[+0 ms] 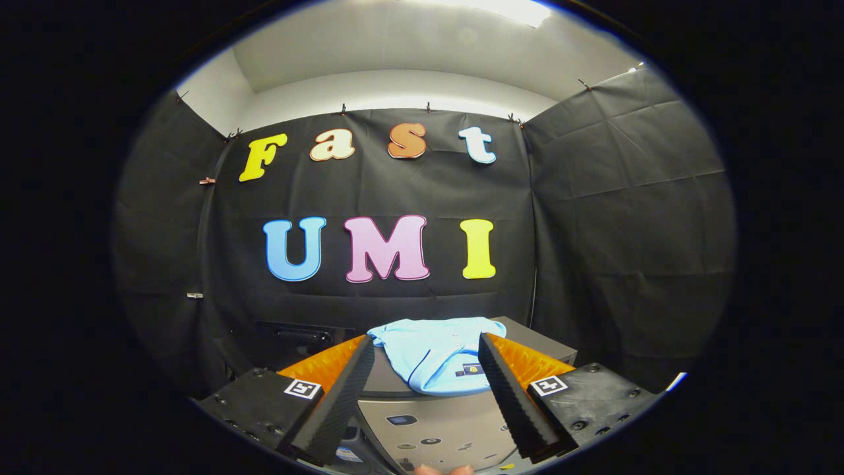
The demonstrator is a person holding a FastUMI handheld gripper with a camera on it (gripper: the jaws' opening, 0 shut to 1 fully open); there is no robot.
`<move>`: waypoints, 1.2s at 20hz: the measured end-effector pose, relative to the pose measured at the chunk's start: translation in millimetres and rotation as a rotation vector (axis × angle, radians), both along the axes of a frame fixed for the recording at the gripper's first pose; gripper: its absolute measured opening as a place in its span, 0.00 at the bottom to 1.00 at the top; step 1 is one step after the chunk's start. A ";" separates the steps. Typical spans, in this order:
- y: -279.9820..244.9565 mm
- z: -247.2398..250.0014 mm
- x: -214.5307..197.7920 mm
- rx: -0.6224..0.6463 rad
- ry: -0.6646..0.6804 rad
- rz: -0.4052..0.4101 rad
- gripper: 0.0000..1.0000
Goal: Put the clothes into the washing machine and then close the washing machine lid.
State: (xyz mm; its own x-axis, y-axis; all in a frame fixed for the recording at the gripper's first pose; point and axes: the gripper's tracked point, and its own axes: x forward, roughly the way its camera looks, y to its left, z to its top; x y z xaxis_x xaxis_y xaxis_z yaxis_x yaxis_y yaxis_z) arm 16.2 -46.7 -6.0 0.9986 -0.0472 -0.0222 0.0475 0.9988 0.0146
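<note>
The washing machine is sitting low ahead, its grey top and control panel lying between the fingers. On that top a light blue garment is lying folded, just beyond the fingertips and reaching between them. The gripper is hovering with its fingers spread wide, pressing on nothing. The pickup looks like the step in hand: I would be lowering onto the near fold and pinching through several layers (a thin edge may slip out).
</note>
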 end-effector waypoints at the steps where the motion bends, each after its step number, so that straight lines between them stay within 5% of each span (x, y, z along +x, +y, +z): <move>1: -1.7 -0.8 3.6 -0.008 0.010 0.002 0.99; 9: 3.6 -3.6 65.6 0.003 0.154 0.122 0.99; 13: -27.1 -9.2 118.5 -0.069 0.241 0.048 0.98; 24: -69.3 -115.0 215.3 0.008 0.631 -0.017 0.99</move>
State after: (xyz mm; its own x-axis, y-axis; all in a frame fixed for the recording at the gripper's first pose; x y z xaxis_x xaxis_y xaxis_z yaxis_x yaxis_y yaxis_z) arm 231.5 -116.0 -121.0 0.7923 -0.0605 -0.6072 0.0655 0.9978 -0.0139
